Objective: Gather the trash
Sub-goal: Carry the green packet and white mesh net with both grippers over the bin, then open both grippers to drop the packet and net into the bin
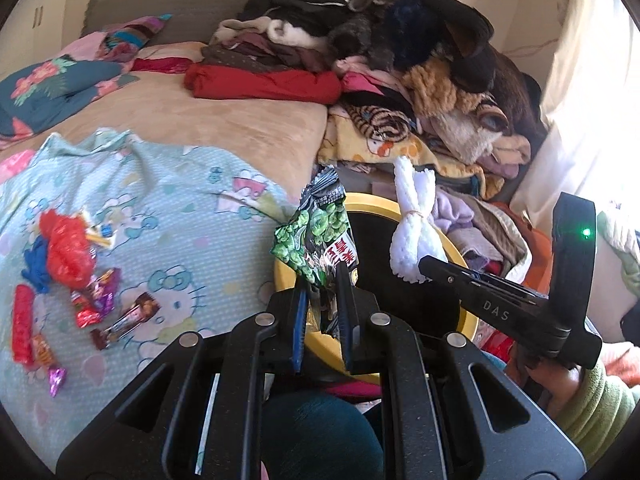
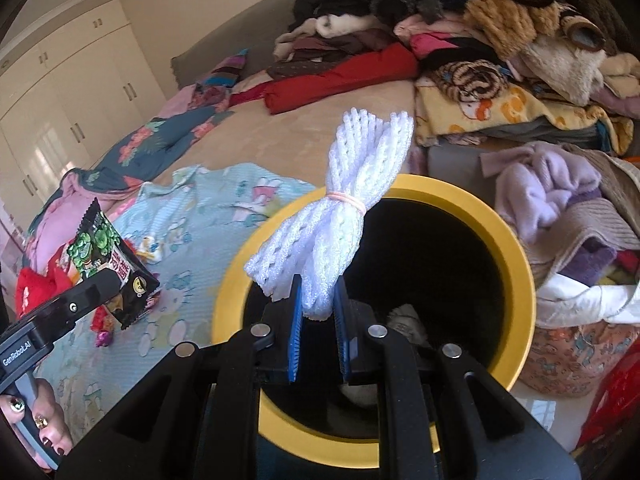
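Right wrist view: our right gripper (image 2: 318, 316) pinches foam (image 2: 332, 216) over the bin (image 2: 516, 264); left gripper (image 1: 322, 300) pinches a wrapper (image 1: 316, 232); we open both above the hole.

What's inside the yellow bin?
Inside the yellow bin it is mostly dark. Low down lies some pale crumpled stuff, too dim to name. The right gripper and its white foam netting cover part of the opening.

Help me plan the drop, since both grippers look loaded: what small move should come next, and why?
Probably open the right gripper and let the white foam net bundle fall. It is pinched by its lower end right over the black opening of the yellow-rimmed bin, so it should land inside. The left gripper holds the green snack packet only at the bin's near edge, so that drop likely follows.
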### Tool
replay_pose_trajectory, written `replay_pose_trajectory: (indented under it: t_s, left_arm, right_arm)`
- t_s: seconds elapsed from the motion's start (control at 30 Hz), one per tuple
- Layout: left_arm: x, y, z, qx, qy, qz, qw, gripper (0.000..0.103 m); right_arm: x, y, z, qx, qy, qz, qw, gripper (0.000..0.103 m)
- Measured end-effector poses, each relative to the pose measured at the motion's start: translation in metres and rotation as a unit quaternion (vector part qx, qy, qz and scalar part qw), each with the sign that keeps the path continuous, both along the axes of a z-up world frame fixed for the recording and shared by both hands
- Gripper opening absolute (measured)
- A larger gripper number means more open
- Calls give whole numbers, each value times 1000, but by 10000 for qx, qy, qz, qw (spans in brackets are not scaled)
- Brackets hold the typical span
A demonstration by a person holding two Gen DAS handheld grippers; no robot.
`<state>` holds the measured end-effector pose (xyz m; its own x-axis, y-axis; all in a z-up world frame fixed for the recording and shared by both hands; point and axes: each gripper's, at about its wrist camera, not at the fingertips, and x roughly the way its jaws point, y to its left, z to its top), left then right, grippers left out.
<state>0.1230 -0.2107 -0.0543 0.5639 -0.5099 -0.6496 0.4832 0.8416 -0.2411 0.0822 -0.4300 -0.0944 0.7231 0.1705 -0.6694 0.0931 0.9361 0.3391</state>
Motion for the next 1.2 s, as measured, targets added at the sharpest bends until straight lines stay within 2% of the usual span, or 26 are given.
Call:
replay_pose_trajectory:
  t_s: [0.3, 0.67, 0.77, 0.83, 0.87, 0.93, 0.97, 1.03, 1.1, 1.13, 1.2]
  left_arm:
    - [18, -31, -8, 146, 100, -211, 9996, 8]
    - [56, -63, -27, 349, 510, -333, 9975, 8]
    - [61, -68, -32, 407, 568, -378, 9968, 11]
    - [65, -69, -34, 410, 642, -370, 9964, 23]
    - [66, -68, -35, 398, 672, -362, 9963, 28]
    - [66, -65, -37, 409, 682, -296, 9964, 48]
    - [66, -63, -37, 403, 668, -253, 9966, 52]
    - [64, -57, -36, 375, 661, -119, 9970, 75]
    - [62, -51, -35, 314, 648, -52, 9974, 86]
    - [59, -48, -34, 323, 612, -5, 9976, 90]
    - [54, -43, -31, 354, 506, 80, 9981, 92]
  right_arm:
    - [1, -5, -14, 27, 173, -51, 9998, 15]
    - [3, -14, -22, 134, 273, -198, 9993, 17]
    - [1, -18, -22, 167, 265, -307, 9990, 26]
    - [0, -21, -21, 168, 214, -395, 9988, 43]
    - [-1, -23, -21, 161, 185, -434, 9988, 47]
    - [-2, -25, -19, 115, 128, -524, 9985, 59]
    - [-2, -25, -18, 98, 101, -554, 9984, 61]
    - [-4, -25, -16, 52, 42, -612, 9981, 68]
    - [-5, -25, -14, -3, -29, -671, 9977, 71]
    - [-6, -25, -12, -33, -81, -695, 9975, 73]
    - [-8, -24, -8, -83, -168, -724, 9972, 76]
